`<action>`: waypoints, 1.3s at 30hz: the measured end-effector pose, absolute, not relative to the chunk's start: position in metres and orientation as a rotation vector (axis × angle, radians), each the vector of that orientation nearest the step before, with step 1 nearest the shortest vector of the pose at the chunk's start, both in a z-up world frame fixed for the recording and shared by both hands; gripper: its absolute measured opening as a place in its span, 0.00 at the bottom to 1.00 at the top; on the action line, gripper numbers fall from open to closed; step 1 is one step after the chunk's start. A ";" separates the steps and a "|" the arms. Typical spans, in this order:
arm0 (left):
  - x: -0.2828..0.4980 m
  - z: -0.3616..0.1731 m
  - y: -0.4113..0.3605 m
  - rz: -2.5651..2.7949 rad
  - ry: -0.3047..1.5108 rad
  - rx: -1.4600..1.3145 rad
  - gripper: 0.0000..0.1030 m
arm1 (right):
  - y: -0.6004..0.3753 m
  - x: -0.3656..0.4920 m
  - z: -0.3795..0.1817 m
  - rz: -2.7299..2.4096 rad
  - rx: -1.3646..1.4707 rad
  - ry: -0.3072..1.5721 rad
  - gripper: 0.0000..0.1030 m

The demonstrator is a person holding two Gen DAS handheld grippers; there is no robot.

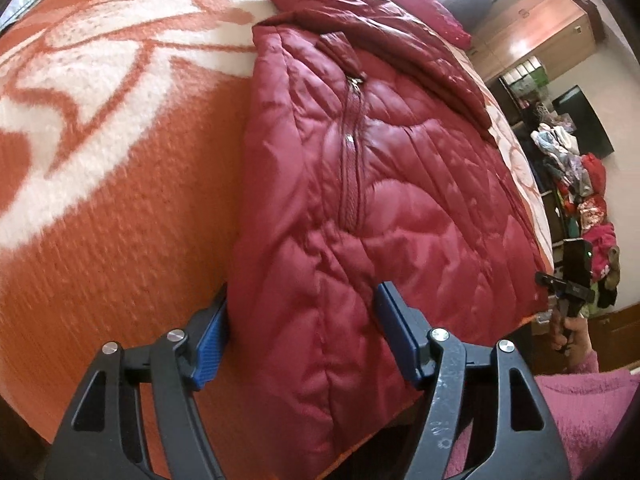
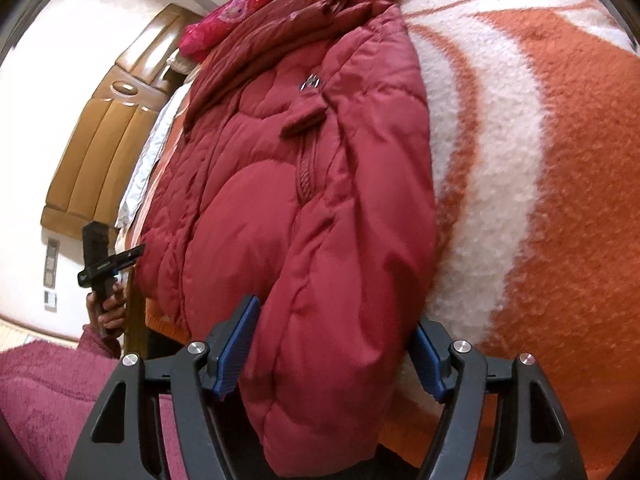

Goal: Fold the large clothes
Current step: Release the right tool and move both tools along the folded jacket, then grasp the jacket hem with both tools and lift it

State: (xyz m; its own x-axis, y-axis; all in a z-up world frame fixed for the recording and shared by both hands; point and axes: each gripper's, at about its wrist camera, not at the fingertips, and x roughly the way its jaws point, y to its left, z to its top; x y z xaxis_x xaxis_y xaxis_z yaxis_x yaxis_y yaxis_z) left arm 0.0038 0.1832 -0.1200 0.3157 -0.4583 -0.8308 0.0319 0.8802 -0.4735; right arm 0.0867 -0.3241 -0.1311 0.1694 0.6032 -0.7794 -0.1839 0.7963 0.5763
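Note:
A dark red quilted jacket (image 1: pixel 400 184) lies folded lengthwise on an orange and white blanket (image 1: pixel 120 184), its zipper (image 1: pixel 352 168) running up the middle. Its near end hangs slightly over the bed's edge. My left gripper (image 1: pixel 304 292) stands open astride the jacket's left part, blue pads (image 1: pixel 208 344) on either side with their faces showing. In the right wrist view the same jacket (image 2: pixel 304 200) fills the gap of my right gripper (image 2: pixel 336 312), also open; its right pad (image 2: pixel 430 364) is partly hidden behind the puffy fabric.
The blanket (image 2: pixel 540 160) spreads wide beside the jacket. A pink patterned pillow (image 2: pixel 236 12) lies at the head, by a wooden headboard (image 2: pixel 104 152). A pile of clothes (image 1: pixel 588 208) stands beyond the bed. A hand (image 1: pixel 568 332) and pink sleeve (image 2: pixel 48 392) show near the edge.

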 end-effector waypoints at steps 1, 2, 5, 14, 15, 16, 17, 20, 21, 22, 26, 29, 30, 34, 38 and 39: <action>0.001 -0.121 0.182 -0.346 1.218 -0.411 0.68 | -0.324 0.085 -0.132 0.591 0.389 1.287 0.70; 0.000 -0.122 0.179 -0.358 1.222 -0.417 0.71 | -0.323 0.085 -0.132 0.600 0.391 1.286 0.70; -0.004 -0.129 0.168 -0.414 1.242 -0.439 0.74 | -0.325 0.089 -0.137 0.622 0.446 1.275 0.70; -0.006 -0.126 0.147 -0.504 1.255 -0.373 0.58 | -0.328 0.085 -0.142 0.668 0.508 1.273 0.67; -0.007 -0.126 0.147 -0.500 1.245 -0.362 0.51 | -0.328 0.084 -0.143 0.667 0.503 1.275 0.65; -0.008 -0.125 0.146 -0.503 1.238 -0.358 0.43 | -0.327 0.084 -0.144 0.666 0.499 1.277 0.60; -0.008 -0.124 0.146 -0.506 1.232 -0.356 0.38 | -0.325 0.083 -0.145 0.667 0.495 1.283 0.51; -0.010 -0.119 0.139 -0.510 1.210 -0.313 0.31 | -0.319 0.083 -0.143 0.677 0.474 1.274 0.39; -0.009 -0.118 0.138 -0.508 1.206 -0.301 0.30 | -0.317 0.083 -0.142 0.678 0.466 1.272 0.38; -0.009 -0.116 0.137 -0.506 1.203 -0.293 0.28 | -0.315 0.084 -0.141 0.678 0.461 1.269 0.35; -0.008 -0.106 0.137 -0.499 1.171 -0.312 0.21 | -0.311 0.085 -0.133 0.698 0.492 1.225 0.28; -0.009 -0.094 0.141 -0.500 1.118 -0.354 0.19 | -0.312 0.085 -0.126 0.717 0.537 1.173 0.25; -0.009 -0.090 0.141 -0.502 1.102 -0.362 0.19 | -0.313 0.085 -0.123 0.726 0.545 1.158 0.25; -0.006 -0.068 0.139 -0.513 1.036 -0.379 0.17 | -0.313 0.087 -0.110 0.740 0.562 1.096 0.23; -0.001 -0.044 0.143 -0.532 0.957 -0.433 0.17 | -0.318 0.091 -0.085 0.759 0.614 0.996 0.22; 0.002 -0.037 0.145 -0.533 0.934 -0.443 0.17 | -0.318 0.093 -0.077 0.767 0.622 0.968 0.22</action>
